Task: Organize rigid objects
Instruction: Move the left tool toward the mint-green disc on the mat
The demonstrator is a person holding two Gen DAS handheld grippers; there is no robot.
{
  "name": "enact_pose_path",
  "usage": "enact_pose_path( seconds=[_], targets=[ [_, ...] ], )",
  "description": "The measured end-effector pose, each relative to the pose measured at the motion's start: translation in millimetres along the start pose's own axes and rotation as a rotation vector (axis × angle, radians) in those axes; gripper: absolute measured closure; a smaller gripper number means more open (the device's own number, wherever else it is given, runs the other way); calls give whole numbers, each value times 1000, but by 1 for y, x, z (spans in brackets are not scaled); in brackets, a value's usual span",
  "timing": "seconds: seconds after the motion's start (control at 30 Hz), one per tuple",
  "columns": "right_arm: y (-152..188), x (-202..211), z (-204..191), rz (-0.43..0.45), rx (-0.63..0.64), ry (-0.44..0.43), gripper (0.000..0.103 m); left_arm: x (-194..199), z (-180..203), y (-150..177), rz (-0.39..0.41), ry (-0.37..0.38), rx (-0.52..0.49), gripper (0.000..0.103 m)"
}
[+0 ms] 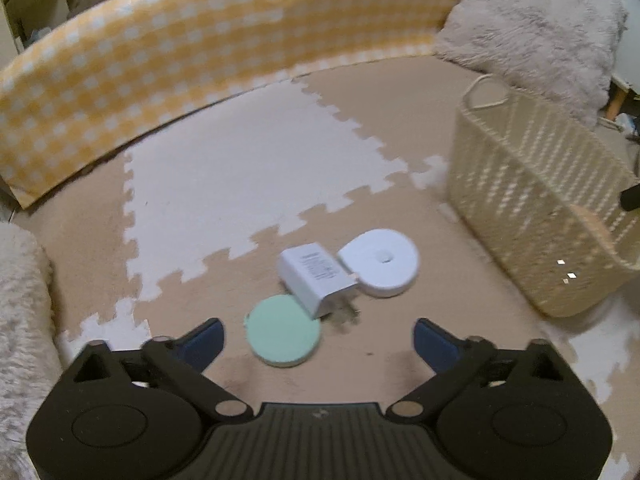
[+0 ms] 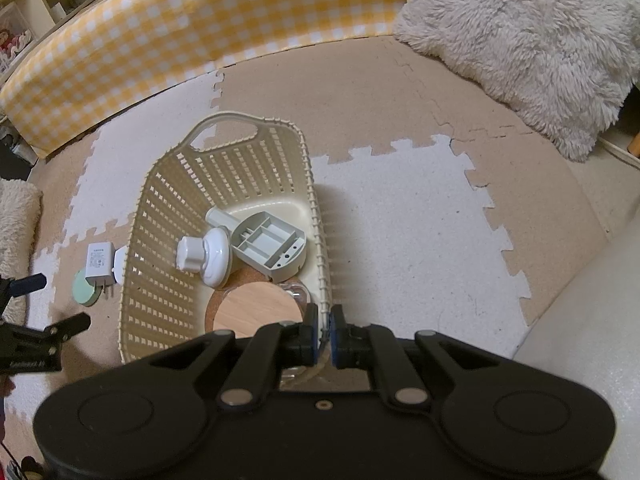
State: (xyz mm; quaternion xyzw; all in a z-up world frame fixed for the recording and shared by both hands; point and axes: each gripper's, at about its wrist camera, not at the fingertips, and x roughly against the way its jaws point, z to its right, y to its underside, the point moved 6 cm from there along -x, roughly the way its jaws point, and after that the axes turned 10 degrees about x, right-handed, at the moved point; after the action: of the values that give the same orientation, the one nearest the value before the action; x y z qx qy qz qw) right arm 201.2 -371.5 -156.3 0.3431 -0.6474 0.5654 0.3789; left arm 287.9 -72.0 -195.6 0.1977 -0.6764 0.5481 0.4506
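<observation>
Ahead, the left gripper (image 1: 318,338) is hovering with jaws wide and empty – green disc (image 1: 283,331) lying between them on the floor; right gripper (image 2: 324,330) is pinching the basket (image 2: 136,216) rim.

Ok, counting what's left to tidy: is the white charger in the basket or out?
Out. The white charger lies on the floor mat beside the basket, partly over the green disc.

We are holding the left hand-held gripper (image 1: 318,338) low with its jaws spread wide, pointing toward twelve o'clock; the right hand-held gripper (image 2: 324,330) is pinching nearly closed.
</observation>
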Motion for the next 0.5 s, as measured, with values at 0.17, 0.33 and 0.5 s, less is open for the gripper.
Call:
enact_pose_path(
  seconds=[0.17, 0.33, 0.5],
  targets=[
    [0, 0, 0, 0, -1, -1, 97, -20, -15, 5, -43, -20, 40, 37],
    [0, 0, 0, 0, -2, -1, 97, -32, -22, 4, -34, -21, 66, 37],
    [0, 0, 0, 0, -3, -1, 97, -39, -23, 1, -26, 8, 89, 45]
  ],
)
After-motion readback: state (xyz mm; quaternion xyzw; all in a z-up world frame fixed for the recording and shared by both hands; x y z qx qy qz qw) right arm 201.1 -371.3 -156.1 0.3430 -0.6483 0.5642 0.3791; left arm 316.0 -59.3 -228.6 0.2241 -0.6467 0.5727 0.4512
